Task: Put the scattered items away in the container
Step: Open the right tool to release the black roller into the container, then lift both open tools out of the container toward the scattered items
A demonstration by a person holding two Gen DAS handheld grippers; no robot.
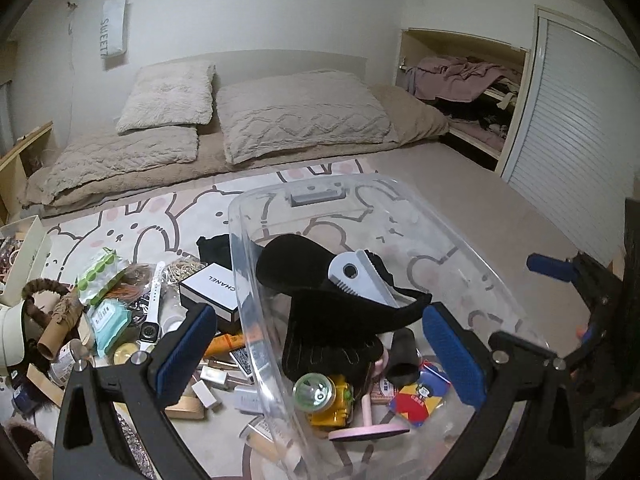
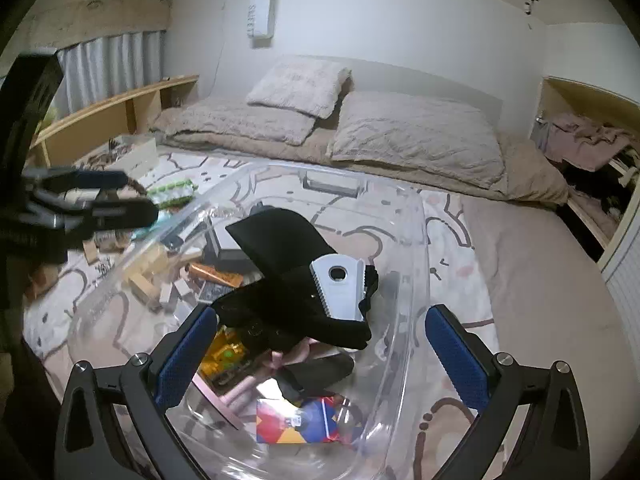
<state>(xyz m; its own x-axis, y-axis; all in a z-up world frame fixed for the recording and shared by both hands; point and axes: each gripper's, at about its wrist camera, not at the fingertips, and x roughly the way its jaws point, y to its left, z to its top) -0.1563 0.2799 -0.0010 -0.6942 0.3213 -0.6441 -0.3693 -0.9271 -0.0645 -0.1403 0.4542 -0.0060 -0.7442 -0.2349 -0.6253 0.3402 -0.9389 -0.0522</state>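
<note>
Scattered items [image 1: 132, 312] are lying on the rug at the lower left of the left wrist view, beside the clear container [image 1: 472, 264] at centre. Both the left hand-held gripper [image 1: 320, 356] and the right hand-held gripper [image 2: 320, 356] are gaping wide, empty, above the black pouch [image 2: 288, 292] lying inside the container.

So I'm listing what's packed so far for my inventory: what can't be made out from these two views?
- Items under the black cloth pouch in the clear container: covered by it, both views.
- Yellow toy: partly hidden under the pouch.
- Small boxes on the rug: labels too small, left wrist view.
- Left tongs: blurred, right wrist view.
- Right tongs: cut off by the left wrist view's edge.
</note>
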